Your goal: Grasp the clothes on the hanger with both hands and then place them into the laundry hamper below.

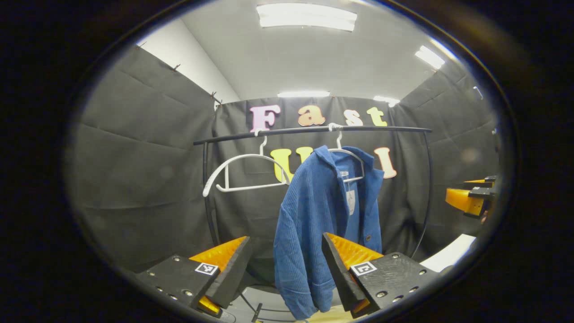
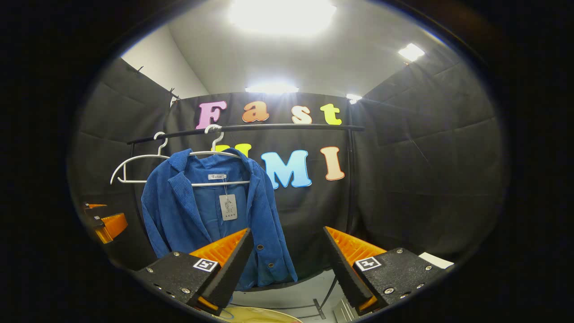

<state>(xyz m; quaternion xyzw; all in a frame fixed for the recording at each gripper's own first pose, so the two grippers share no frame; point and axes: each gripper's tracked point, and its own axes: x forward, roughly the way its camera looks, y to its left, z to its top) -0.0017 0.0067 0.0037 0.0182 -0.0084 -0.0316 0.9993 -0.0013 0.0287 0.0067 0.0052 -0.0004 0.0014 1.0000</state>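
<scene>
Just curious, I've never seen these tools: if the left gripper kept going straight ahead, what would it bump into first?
Probably the blue jacket: it hangs between the open left gripper fingers, though depth is unclear.

Light comes from overhead: a long ceiling panel [image 1: 307,16] at twelve o'clock in the left gripper view stays crisp, while the panel [image 2: 281,13] at twelve o'clock in the right gripper view blows out into white glare. Smaller fixtures glow at one and two o'clock. The black cloth wall [image 1: 139,161] soaks up light and reads dim, its folds faintly shaded. The blue jacket [image 2: 210,211] is evenly lit and sharp. Fisheye bending curves the clothes rail [image 1: 314,131], and the rims at three and nine o'clock smear soft.
</scene>
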